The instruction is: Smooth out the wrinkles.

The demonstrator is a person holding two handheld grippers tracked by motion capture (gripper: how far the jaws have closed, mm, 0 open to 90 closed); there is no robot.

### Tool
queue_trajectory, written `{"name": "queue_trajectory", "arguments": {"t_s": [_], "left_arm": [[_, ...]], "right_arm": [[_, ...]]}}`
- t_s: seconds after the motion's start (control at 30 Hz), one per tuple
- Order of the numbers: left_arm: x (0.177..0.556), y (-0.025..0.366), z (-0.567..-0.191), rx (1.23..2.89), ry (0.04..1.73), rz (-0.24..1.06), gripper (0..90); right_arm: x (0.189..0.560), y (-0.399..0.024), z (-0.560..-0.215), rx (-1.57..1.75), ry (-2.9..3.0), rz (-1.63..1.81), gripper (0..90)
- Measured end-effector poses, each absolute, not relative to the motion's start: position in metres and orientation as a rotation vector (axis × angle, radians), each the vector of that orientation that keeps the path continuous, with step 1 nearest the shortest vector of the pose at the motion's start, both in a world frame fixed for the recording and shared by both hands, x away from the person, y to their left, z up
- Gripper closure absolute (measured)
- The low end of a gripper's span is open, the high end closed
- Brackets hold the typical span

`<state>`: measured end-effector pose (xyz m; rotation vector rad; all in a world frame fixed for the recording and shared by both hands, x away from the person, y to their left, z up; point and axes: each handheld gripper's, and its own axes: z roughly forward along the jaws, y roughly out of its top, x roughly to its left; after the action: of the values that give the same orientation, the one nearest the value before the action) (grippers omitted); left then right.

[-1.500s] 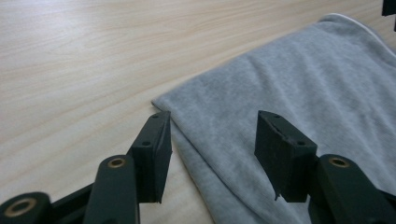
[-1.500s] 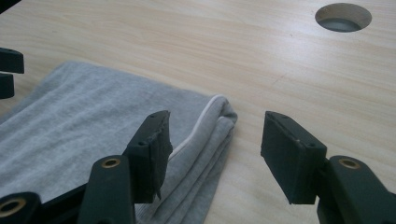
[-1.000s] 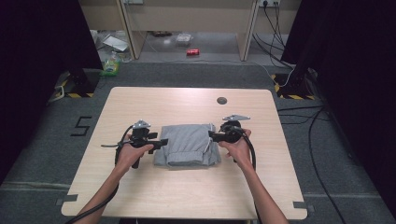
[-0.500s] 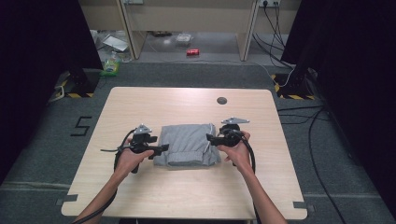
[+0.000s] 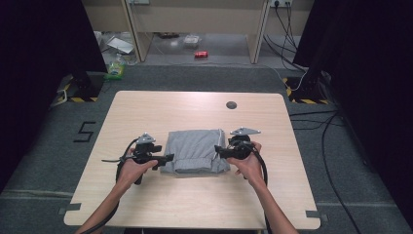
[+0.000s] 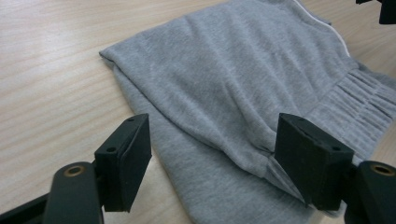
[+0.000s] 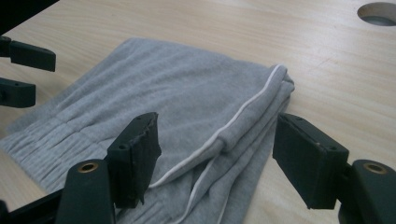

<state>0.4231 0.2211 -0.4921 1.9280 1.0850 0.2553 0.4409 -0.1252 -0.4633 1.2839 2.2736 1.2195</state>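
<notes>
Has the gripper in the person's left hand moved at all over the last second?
Yes. The left gripper has slid toward the person, away from the round hole in the table, keeping its open jaws at the folded grey garment's left edge.

The high view looks forward and down on the whole table (image 5: pixel 146 112). The 2 gripper views sit close, facing inward over the grey garment (image 6: pixel 224 93), shared by all 3.

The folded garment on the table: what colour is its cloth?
Grey garment, with a thin white stripe; clearest in the right gripper view.

Grey garment (image 5: pixel 196 151) with white piping, pale wood-grain table (image 5: pixel 160 109), black claws.
</notes>
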Motion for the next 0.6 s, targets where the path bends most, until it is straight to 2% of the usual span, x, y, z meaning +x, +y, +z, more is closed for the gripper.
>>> {"name": "queue_trajectory", "arguments": {"t_s": [0.6], "left_arm": [[0.382,0.212,-0.476,1.938,0.975,0.253,25.9]], "right_arm": [[0.411,-0.125,-0.465,1.244,2.295,1.220,31.8]]}}
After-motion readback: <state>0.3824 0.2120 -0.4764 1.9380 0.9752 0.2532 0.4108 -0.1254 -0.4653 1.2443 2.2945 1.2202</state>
